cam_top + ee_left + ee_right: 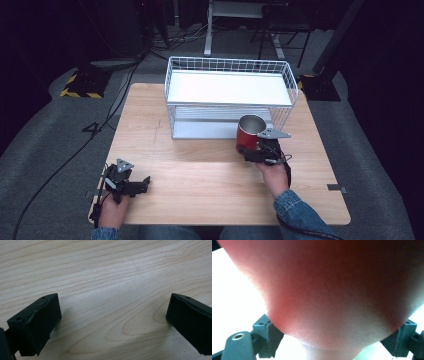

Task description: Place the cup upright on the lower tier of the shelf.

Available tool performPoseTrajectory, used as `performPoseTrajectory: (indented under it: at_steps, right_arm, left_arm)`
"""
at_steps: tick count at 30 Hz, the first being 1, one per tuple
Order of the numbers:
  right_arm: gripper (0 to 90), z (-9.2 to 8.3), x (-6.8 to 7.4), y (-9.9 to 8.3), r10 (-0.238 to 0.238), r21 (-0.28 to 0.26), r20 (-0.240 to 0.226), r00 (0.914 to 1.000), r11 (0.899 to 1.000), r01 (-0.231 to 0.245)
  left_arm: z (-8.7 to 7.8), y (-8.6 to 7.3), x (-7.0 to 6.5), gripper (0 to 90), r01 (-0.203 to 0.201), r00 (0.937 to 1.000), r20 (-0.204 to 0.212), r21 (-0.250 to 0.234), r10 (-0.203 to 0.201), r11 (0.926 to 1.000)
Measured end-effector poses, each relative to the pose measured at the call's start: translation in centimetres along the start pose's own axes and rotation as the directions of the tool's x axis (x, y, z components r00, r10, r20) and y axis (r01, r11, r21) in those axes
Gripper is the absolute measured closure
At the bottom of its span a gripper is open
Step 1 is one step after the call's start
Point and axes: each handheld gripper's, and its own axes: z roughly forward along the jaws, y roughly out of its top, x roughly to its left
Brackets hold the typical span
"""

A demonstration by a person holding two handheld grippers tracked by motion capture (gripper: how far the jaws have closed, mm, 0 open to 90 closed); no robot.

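Observation:
My right gripper is shut on a red metal cup, open end up, held just in front of the white wire basket at the table's right centre. In the right gripper view the cup's red wall sits very close between the two black jaws of the right gripper. My left gripper lies near the front left corner of the wooden table, pointing right. In the left gripper view, the left gripper has its jaws wide apart over bare wood, with nothing between them.
The wire basket stands at the back centre with a white board across its top and a grey slatted tray under it. Black cables run over the grey floor at the left. A chair and desk legs stand behind the table.

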Motion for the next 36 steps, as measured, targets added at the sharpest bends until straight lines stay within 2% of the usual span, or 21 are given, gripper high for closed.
performPoseTrajectory:
  at_steps: [7,13,17,18,20,21,36]
  right_arm:
    - [17.9,1.8,-0.2,0.9,-0.008,-0.001,0.019,0.9998,1.0,0.008]
    - [17.9,3.4,0.0,2.1,-0.038,-0.014,0.036,0.9986,0.999,0.038]
    - [17.9,4.3,0.3,2.6,-0.038,-0.02,0.039,0.9986,0.999,0.038]
    - [17.9,5.1,0.5,2.8,-0.027,-0.032,0.034,0.9991,0.999,0.028]
    - [17.9,5.3,0.6,2.9,-0.027,-0.034,0.034,0.999,0.999,0.028]
    - [17.8,6.0,0.8,3.2,-0.034,-0.034,0.038,0.9987,0.999,0.035]
    - [17.8,9.6,1.0,4.0,-0.026,-0.059,0.063,0.9977,0.998,0.03]
  left_arm:
    - [0.0,0.0,0.0,0.4,0.0,1.0,0.0,0.0,0.0,1.0]
    - [0.1,0.1,0.0,0.3,0.004,1.0,0.004,0.001,-0.004,1.0]
    - [0.1,0.1,0.0,0.3,0.004,1.0,0.005,0.0,-0.004,1.0]
    - [0.1,0.1,0.0,0.3,0.004,1.0,0.004,0.001,-0.004,1.0]
    - [0.1,0.1,0.0,0.3,0.005,1.0,0.004,0.0,-0.005,1.0]
    - [0.1,0.1,0.0,0.3,0.005,1.0,0.003,0.0,-0.005,1.0]
    - [0.1,0.1,0.0,0.3,0.003,1.0,0.003,-0.001,-0.003,1.0]
